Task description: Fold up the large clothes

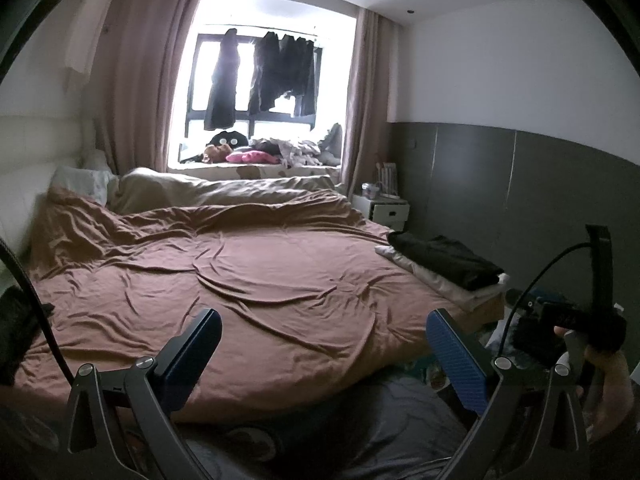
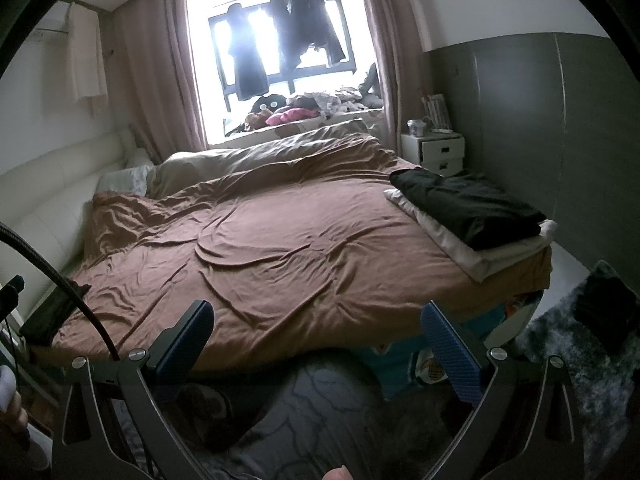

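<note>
A folded black garment [image 1: 446, 258] lies on a folded white one [image 1: 452, 286] at the right edge of the bed; both also show in the right wrist view, black [image 2: 468, 204] on white [image 2: 492, 252]. A dark garment [image 1: 16, 332] lies at the bed's left edge, also in the right wrist view [image 2: 52, 312]. My left gripper [image 1: 320, 348] is open and empty above the bed's near edge. My right gripper [image 2: 316, 344] is open and empty, likewise held over the near edge. The right gripper's body shows at the right of the left wrist view [image 1: 572, 320].
The brown bedspread [image 1: 248, 280] covers the bed, with a beige duvet [image 1: 224, 190] and pillows at the far side. A white nightstand [image 2: 434, 152] stands by the grey wall. Clothes hang in the window [image 1: 264, 76]. A shaggy rug [image 2: 580, 360] lies on the floor at right.
</note>
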`<state>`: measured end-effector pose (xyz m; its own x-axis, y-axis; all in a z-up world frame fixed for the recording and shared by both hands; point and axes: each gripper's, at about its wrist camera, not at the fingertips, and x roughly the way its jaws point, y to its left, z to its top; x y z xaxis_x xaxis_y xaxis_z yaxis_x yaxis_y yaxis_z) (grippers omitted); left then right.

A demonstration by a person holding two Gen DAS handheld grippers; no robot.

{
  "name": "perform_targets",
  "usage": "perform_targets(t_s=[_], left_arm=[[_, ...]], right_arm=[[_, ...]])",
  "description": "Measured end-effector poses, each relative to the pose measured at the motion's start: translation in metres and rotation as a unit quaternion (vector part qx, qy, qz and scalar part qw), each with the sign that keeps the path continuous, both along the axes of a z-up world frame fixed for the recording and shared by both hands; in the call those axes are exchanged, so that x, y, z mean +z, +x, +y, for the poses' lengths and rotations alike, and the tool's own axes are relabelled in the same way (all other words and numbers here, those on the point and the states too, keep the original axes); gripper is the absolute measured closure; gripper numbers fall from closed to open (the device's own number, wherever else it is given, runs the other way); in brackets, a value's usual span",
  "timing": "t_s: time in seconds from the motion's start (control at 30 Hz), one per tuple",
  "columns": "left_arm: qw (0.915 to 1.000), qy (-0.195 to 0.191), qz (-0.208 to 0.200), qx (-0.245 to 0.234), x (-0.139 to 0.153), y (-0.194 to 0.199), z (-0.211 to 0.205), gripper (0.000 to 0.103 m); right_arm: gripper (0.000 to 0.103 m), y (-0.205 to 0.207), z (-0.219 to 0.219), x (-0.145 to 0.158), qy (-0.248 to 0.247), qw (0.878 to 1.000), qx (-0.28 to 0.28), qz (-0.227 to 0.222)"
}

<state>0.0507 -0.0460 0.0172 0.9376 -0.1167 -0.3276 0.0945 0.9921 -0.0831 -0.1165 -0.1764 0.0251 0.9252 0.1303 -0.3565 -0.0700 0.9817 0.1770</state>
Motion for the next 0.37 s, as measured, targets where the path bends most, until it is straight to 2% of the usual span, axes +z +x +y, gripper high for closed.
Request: perform_targets(t_s=[0.37], left_arm=[[1.0000,0.002,-0.006,0.000,-0.0011,-0.0026,0.0042,0.000]], right_arm=[[0.000,-0.0028,-0.0011,-0.0001,-0.002,1.000,0.000,-0.003]])
